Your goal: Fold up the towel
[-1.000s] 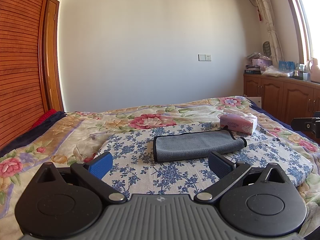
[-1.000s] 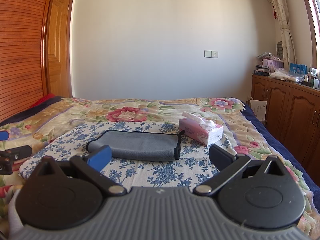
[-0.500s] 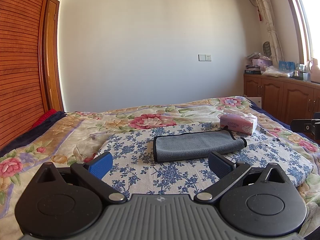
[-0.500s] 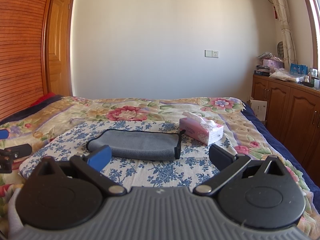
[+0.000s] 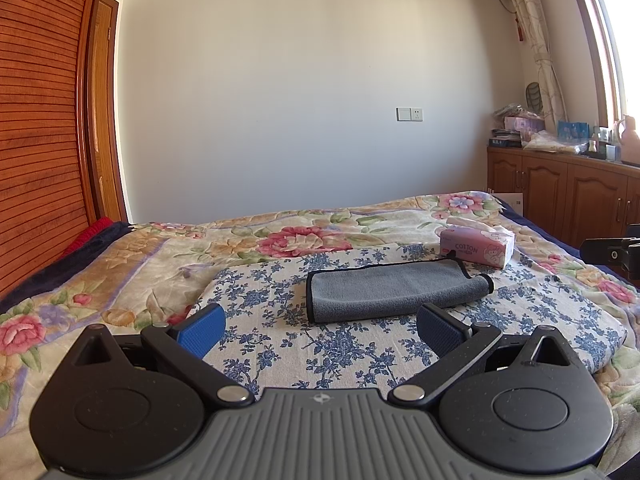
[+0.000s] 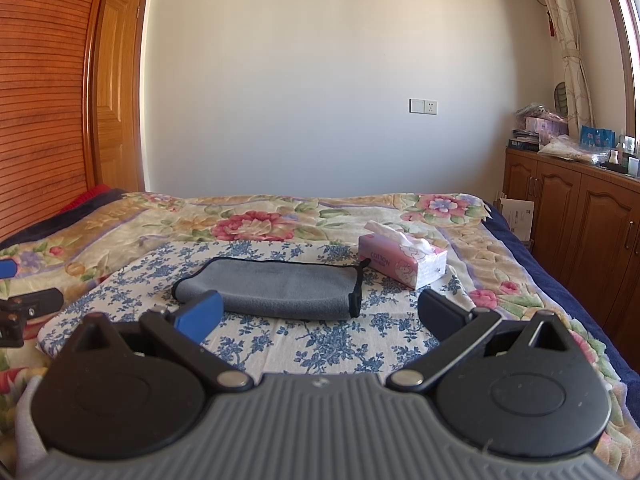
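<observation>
Grey towel (image 5: 390, 290) lies folded into a long strip on the blue-flowered cloth (image 5: 344, 344) spread over the bed (image 5: 120, 280), roughly mid-cloth, black-trimmed edges showing at both ends. Pink tissue box (image 5: 476, 245) sits just beside the towel's far right end, near the bed's right edge. Left gripper (image 5: 318, 330) released, jaws spread wide, nothing between them, hovering short of the towel's near edge. Right gripper (image 6: 320, 314) also released, jaws wide, empty, held in front of the towel (image 6: 272, 288); tissue box (image 6: 402, 258) just right of it. Wooden cabinets (image 6: 580, 216) stand along the right wall, wooden door (image 6: 116, 92) at left.
</observation>
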